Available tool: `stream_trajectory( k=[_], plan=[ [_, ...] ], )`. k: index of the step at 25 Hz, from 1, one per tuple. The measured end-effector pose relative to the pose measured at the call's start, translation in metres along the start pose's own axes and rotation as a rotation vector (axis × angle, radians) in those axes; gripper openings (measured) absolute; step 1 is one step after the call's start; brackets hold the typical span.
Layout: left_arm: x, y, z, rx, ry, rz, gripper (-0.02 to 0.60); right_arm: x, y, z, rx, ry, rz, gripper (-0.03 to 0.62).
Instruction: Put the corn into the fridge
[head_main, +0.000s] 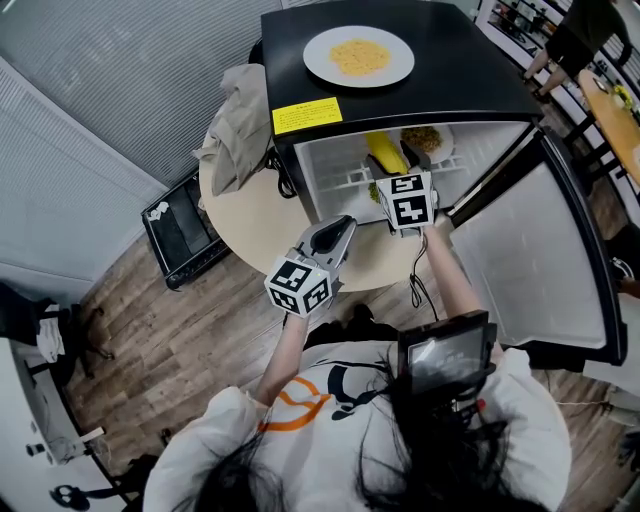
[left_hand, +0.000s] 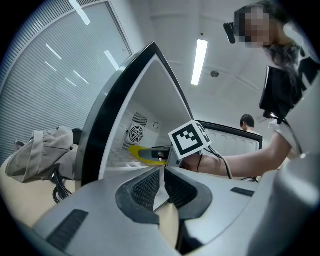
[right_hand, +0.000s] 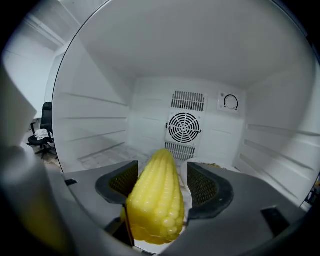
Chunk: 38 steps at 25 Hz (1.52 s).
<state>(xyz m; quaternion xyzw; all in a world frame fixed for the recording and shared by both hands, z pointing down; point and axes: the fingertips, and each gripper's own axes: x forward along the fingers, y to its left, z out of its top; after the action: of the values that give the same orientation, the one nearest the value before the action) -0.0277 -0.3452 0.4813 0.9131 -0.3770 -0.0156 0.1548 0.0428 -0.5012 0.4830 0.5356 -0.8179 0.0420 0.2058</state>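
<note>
Yellow label (head_main: 306, 115) on fridge (head_main: 460, 60) front edge: print too small; no legible text.

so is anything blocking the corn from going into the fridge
Nothing visible does. The door of the black fridge stands open, and the yellow corn cob is already inside the white compartment, between the parted jaws of the right gripper. The white shelf straight ahead, up to the round fan grille, looks bare.
</note>
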Motion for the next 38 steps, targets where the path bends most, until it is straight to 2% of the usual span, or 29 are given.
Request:
stream_trajectory(
  k=[5,16,20,24,25,28,29,38],
  plan=[
    [-0.006,0.001,0.001,0.002,0.002,0.008,0.038,-0.009,0.001,0.010,0.029,-0.028,0.007,0.296],
    [-0.014,-0.003,-0.001,0.007,0.005,-0.003,0.038,-0.053,0.003,0.044,0.195,-0.151,0.033,0.296],
    [-0.018,-0.004,0.001,0.009,0.005,-0.009,0.038,-0.075,0.006,0.050,0.312,-0.214,0.054,0.295],
    [-0.025,-0.004,0.001,0.010,0.002,-0.017,0.038,-0.089,0.015,0.040,0.466,-0.226,0.096,0.290],
    [-0.027,-0.004,0.001,0.010,0.001,-0.019,0.038,-0.092,0.018,0.036,0.494,-0.226,0.100,0.282],
    [-0.035,-0.006,0.003,0.013,-0.002,-0.029,0.038,-0.106,0.028,0.025,0.553,-0.225,0.090,0.168],
    [-0.038,-0.007,0.003,0.013,-0.002,-0.033,0.038,-0.111,0.033,0.021,0.567,-0.223,0.087,0.149],
    [-0.073,-0.013,-0.010,-0.013,0.017,-0.067,0.038,-0.148,0.078,-0.020,0.665,-0.174,0.036,0.070]
  ],
)
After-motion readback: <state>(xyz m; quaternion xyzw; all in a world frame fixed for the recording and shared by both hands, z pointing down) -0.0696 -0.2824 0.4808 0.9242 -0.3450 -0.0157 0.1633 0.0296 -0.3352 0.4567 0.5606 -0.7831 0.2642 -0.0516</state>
